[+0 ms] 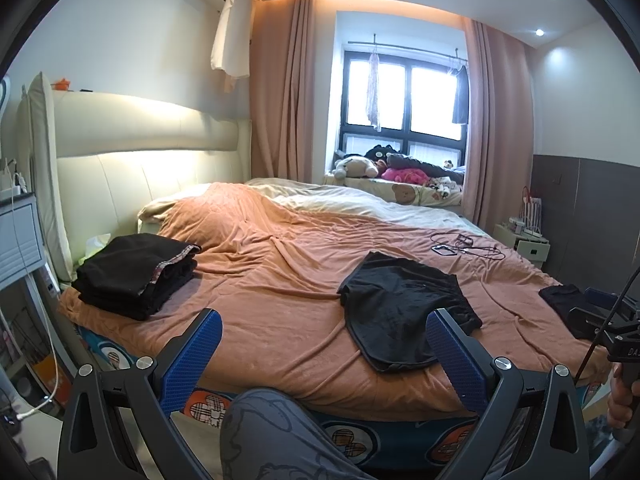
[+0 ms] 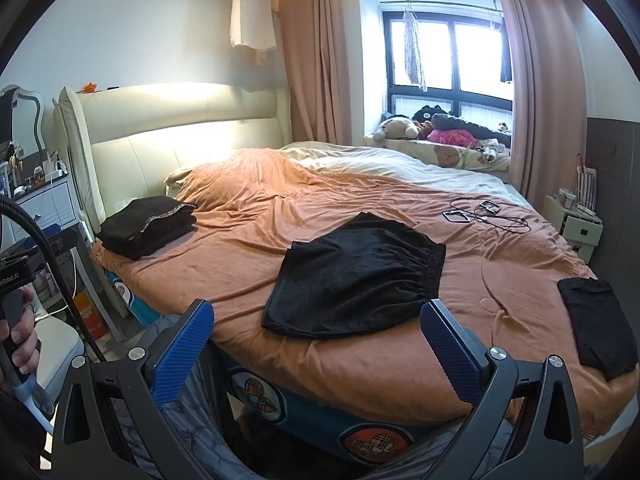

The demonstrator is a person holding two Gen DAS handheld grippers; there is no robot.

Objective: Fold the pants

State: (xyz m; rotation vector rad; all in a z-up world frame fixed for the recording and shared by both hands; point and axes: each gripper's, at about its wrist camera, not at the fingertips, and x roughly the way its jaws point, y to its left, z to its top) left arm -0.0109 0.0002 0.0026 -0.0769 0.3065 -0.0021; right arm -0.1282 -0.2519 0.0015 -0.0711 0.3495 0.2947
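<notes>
Black shorts [image 1: 404, 312] lie spread flat on the orange blanket near the bed's front edge; they also show in the right wrist view [image 2: 352, 280], waistband to the right. My left gripper [image 1: 324, 356] is open and empty, held off the front edge of the bed, left of the shorts. My right gripper [image 2: 320, 348] is open and empty, just in front of the shorts' near hem, above the bed edge. Neither touches the cloth.
A stack of folded black clothes [image 1: 136, 276] sits at the bed's left by the headboard [image 1: 132, 160]. Another black garment [image 2: 600, 328] lies at the right. A phone and cables [image 2: 480, 212] lie farther back. My knee [image 1: 272, 432] is below the left gripper.
</notes>
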